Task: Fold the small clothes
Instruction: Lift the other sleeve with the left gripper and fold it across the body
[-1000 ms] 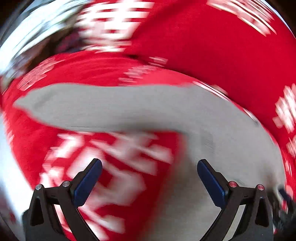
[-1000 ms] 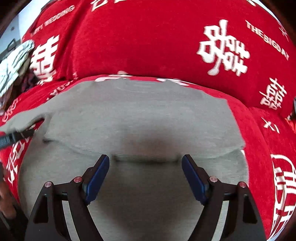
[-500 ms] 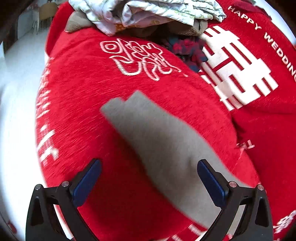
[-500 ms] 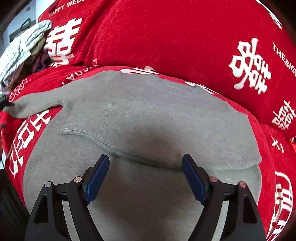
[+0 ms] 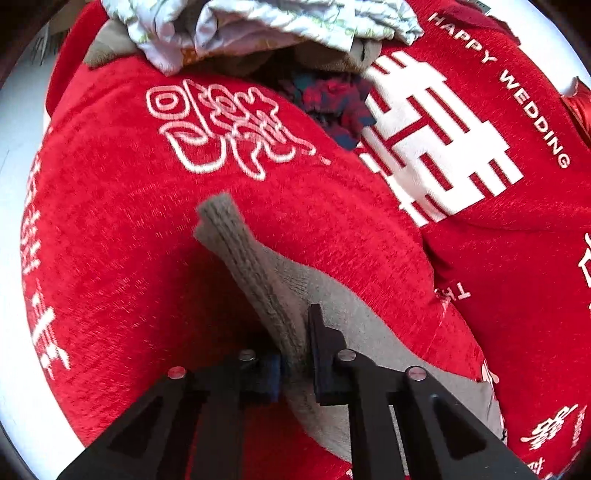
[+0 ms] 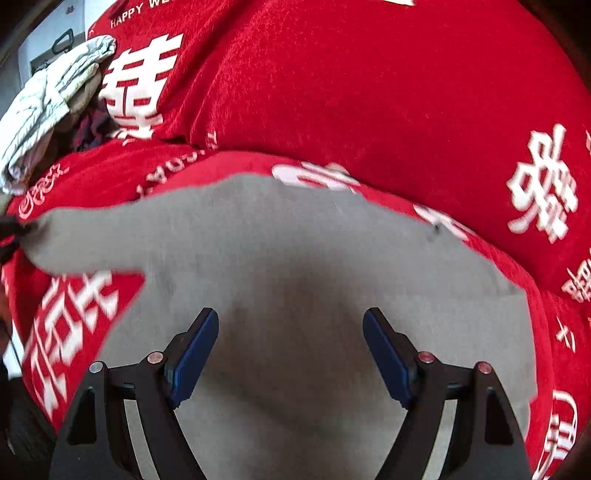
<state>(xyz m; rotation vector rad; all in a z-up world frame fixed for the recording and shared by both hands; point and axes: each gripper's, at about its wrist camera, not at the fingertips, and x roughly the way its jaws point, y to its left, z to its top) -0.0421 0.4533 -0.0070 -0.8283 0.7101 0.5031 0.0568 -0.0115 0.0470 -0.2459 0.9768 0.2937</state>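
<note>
Left claw (image 5: pixel 295 354) clamped on ribbed cuff of grey sweater sleeve (image 5: pixel 255 273), lifted off red sofa cover (image 5: pixel 110 258). Right claw (image 6: pixel 290 354) wide apart above sweater body (image 6: pixel 295 258), apparently not touching. Crumpled clothes pile (image 5: pixel 258 26) beyond.

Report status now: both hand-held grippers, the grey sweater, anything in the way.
Left hand-held gripper shut on sweater sleeve. Right hand-held gripper open above grey sweater. Clothes pile behind, not blocking.

Sweater (image 6: pixel 314 258) lies on sofa cover (image 6: pixel 332 92), clothes pile (image 5: pixel 258 26) behind.
</note>
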